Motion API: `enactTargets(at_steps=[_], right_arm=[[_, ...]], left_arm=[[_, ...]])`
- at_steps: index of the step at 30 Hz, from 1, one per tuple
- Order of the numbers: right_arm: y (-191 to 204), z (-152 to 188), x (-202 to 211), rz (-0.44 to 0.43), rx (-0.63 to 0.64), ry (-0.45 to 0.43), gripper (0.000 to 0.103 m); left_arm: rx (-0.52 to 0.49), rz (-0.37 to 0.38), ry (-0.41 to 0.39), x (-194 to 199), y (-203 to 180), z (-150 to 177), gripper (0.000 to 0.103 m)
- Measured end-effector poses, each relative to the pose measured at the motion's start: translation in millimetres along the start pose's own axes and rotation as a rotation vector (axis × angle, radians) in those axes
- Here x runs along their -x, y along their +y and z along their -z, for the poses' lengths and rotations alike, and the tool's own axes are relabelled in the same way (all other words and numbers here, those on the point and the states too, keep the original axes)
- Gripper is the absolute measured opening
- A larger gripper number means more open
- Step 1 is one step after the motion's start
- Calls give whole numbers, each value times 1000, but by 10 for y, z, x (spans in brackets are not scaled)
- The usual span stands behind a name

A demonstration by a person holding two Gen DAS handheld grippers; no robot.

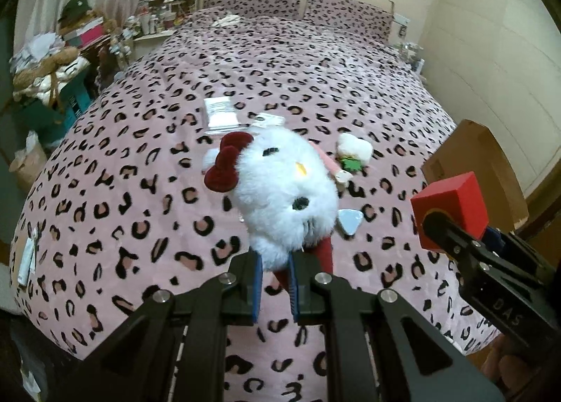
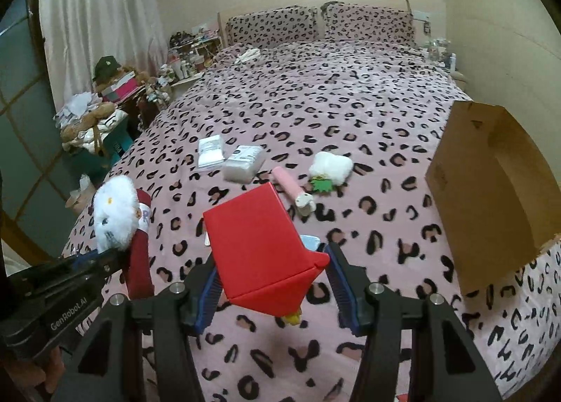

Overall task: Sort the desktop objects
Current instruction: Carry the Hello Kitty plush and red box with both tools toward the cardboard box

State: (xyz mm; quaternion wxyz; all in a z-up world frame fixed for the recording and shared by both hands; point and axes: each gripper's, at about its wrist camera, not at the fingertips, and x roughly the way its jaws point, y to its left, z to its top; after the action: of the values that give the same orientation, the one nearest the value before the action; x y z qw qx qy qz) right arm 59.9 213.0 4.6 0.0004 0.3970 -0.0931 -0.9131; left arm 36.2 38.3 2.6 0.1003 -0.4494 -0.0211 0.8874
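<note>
My left gripper [image 1: 274, 281] is shut on a white Hello Kitty plush [image 1: 284, 191] with a dark red bow, held above the leopard-print bed; the plush also shows in the right wrist view [image 2: 115, 216]. My right gripper [image 2: 271, 283] is shut on a red box [image 2: 257, 247], also held above the bed; the box shows at the right of the left wrist view [image 1: 450, 207]. On the bedcover lie a pink tube [image 2: 292, 188], a small white plush with a green tag [image 2: 331, 165], a clear packet [image 2: 243, 162] and a white packet [image 2: 210, 153].
An open cardboard box [image 2: 491, 191] stands at the bed's right edge. A small pale blue item [image 1: 349, 221] lies on the cover below the plush. Cluttered shelves and soft toys [image 2: 94, 114] stand left of the bed. Two pillows [image 2: 319, 25] lie at the head.
</note>
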Motion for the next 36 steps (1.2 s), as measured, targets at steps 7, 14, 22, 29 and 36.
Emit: enactTargets(at_steps=[7, 14, 22, 29, 36], right_arm=[[-153, 38, 105, 35, -15, -9, 57], [-324, 63, 197, 73, -28, -16, 57], [-509, 97, 283, 106, -50, -21, 57], [-640, 108, 354, 125, -68, -30, 57], [-743, 118, 410, 141, -80, -38, 57]], left_arm=[[-41, 12, -1, 8, -247, -3, 13], [-77, 30, -2, 15, -467, 3, 13], [-108, 49, 3, -5, -674, 6, 12], [-131, 59, 8, -18, -822, 13, 13], [-149, 71, 13, -52, -959, 17, 13]])
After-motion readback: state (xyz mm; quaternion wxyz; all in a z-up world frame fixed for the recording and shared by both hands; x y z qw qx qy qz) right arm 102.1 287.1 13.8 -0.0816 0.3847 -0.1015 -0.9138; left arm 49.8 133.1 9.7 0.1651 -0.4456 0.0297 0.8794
